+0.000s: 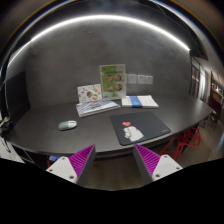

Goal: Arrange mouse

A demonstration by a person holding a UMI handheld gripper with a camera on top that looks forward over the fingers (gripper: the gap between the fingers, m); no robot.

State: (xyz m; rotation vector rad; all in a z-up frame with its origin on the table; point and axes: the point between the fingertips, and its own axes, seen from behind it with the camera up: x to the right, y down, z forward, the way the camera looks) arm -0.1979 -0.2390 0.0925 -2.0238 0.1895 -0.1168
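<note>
Dark surface point(40, 125) before a grey wall: we saw the mouse point(67, 125) lying left, well apart from the mouse pad point(140, 127) at right, its likely destination. Our gripper point(111, 163) hung spread, holding nothing.

A dark curved desk point(60, 140) stands against a grey wall point(60, 70). An upright printed sign point(113, 79) stands at the back, beside a leaflet point(90, 95) propped next to it. Flat papers point(140, 101) lie just to their side. A red chair point(187, 143) shows beyond the desk's edge.
</note>
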